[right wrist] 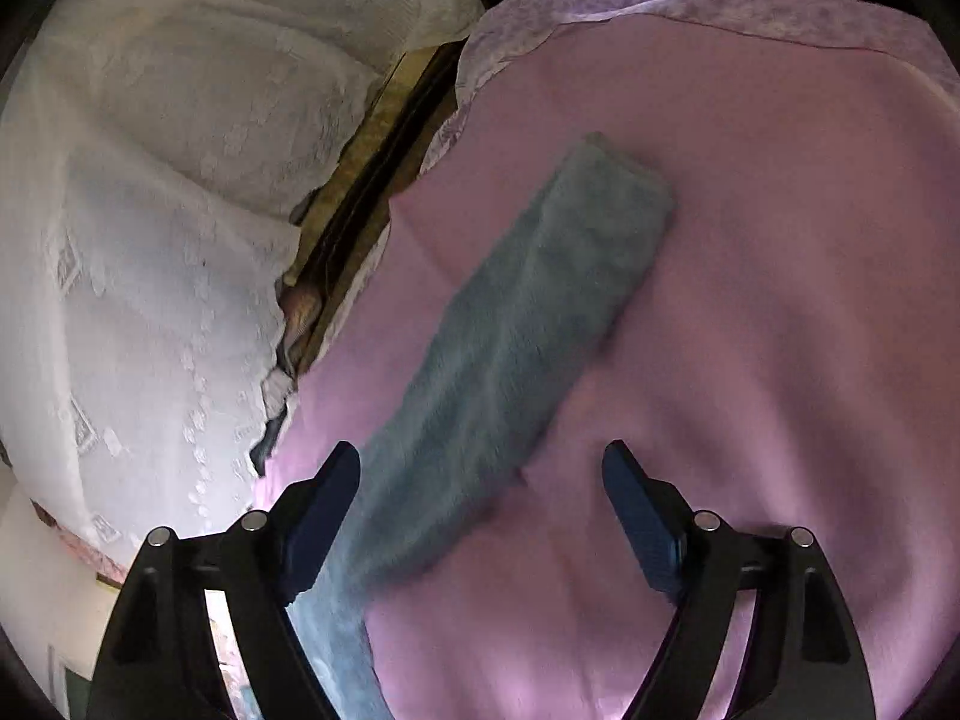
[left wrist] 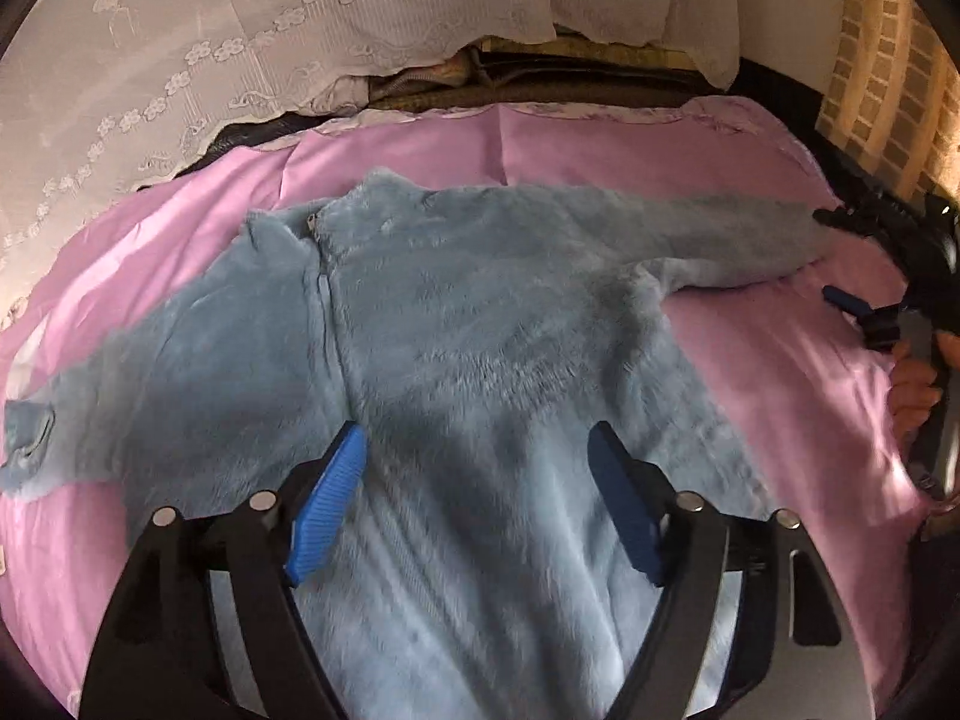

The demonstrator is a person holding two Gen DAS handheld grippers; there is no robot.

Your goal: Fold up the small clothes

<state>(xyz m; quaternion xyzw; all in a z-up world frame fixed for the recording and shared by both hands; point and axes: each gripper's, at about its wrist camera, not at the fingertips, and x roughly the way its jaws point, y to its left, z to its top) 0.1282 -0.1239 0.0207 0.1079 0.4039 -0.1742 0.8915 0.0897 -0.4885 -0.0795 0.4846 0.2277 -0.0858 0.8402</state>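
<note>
Two black two-finger grippers with blue pads work over one fluffy light-blue fleece jacket (left wrist: 480, 312), which lies spread flat on a pink bedsheet (left wrist: 768, 372), zip and collar toward the far edge, sleeves stretched out to either side; the left gripper (left wrist: 477, 498) hangs above the jacket's lower body with its jaws standing well apart, no cloth pinched between the blue pads (left wrist: 327, 510), so it holds nothing; the right gripper (right wrist: 480, 516) is seen in the left wrist view at the far right edge, held in a person's hand (left wrist: 915, 384), just beside the end of the right-hand sleeve (right wrist: 528, 312); in its own view that sleeve runs as a long blue-grey strip from between its jaws up across the pink sheet, closer to the left-hand pad, yet the jaws are wide and the pads do not press on it, so nothing is gripped; beyond the sheet's far edge hangs a white lace cloth with flower trim (left wrist: 180, 60); a pale brick-patterned wall (left wrist: 888, 78) shows at the upper right.
</note>
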